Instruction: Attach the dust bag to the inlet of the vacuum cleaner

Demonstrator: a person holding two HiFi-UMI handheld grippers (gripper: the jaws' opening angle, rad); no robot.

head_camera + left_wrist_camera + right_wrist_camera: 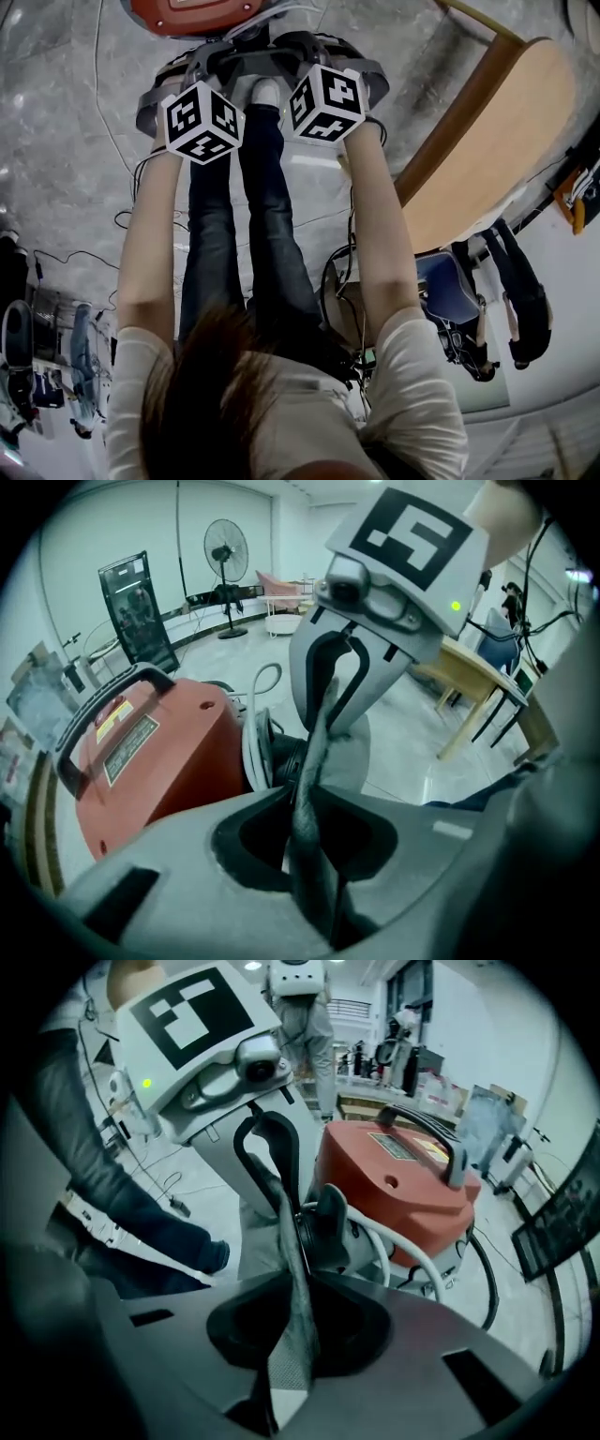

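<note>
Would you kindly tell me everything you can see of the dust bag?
The dust bag is grey, woven-looking cloth, creased along its length. Both the left gripper and right gripper pinch its edge, stretching it between them beside the red vacuum's black inlet. Whether it sits on the inlet is unclear.

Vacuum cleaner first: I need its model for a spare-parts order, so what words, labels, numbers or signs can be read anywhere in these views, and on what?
No text can be read.
Yellow and red sticker on the vacuum cleaner: print too blurred.
Dark framed label beside it: too small.
Left marker cube and right marker cube: black-and-white squares, no words.
</note>
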